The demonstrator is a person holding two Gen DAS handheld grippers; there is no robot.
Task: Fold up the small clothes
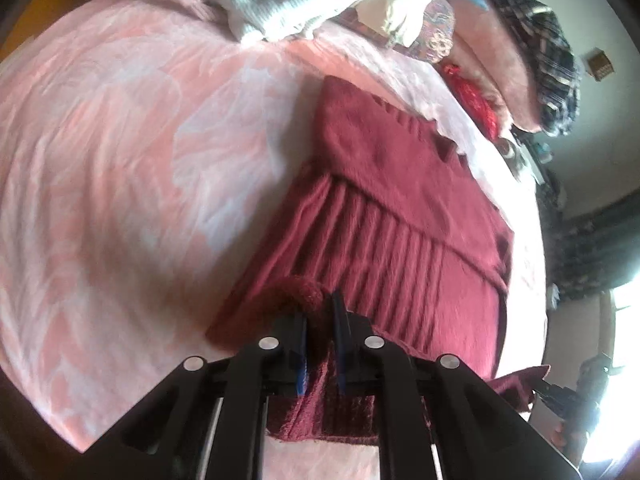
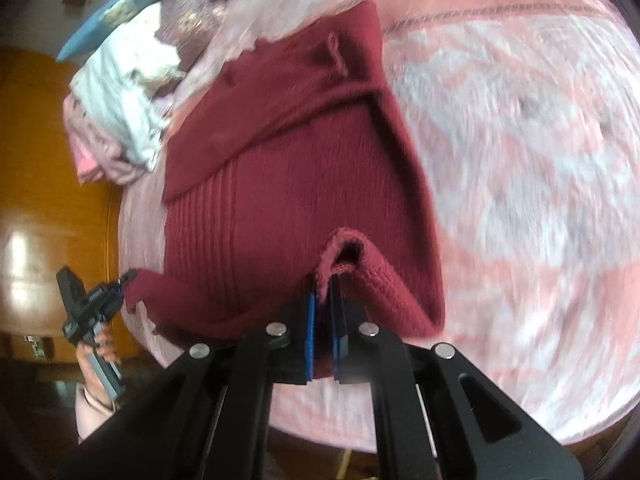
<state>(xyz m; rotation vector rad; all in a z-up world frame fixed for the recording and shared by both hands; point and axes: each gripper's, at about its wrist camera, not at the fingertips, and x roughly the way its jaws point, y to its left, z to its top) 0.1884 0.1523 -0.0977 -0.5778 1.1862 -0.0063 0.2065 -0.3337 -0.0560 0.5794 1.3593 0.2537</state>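
Observation:
A dark red ribbed knit sweater (image 1: 400,208) lies on a pink and white patterned bedspread (image 1: 120,140), a sleeve folded across its upper part. My left gripper (image 1: 320,312) is shut on the sweater's near hem corner, which bunches up between the fingers. In the right wrist view the same sweater (image 2: 288,168) fills the middle. My right gripper (image 2: 322,292) is shut on the other hem corner, lifted into a fold. The left gripper (image 2: 120,284) shows at the far left of that view, held by a hand, pinching its corner.
A heap of other clothes (image 1: 312,0) in white, pink and cream lies at the far end of the bed, also in the right wrist view (image 2: 124,96). A plaid cloth (image 1: 536,48) and a red item (image 1: 476,100) lie at the right. An orange wooden door (image 2: 48,184) stands beside the bed.

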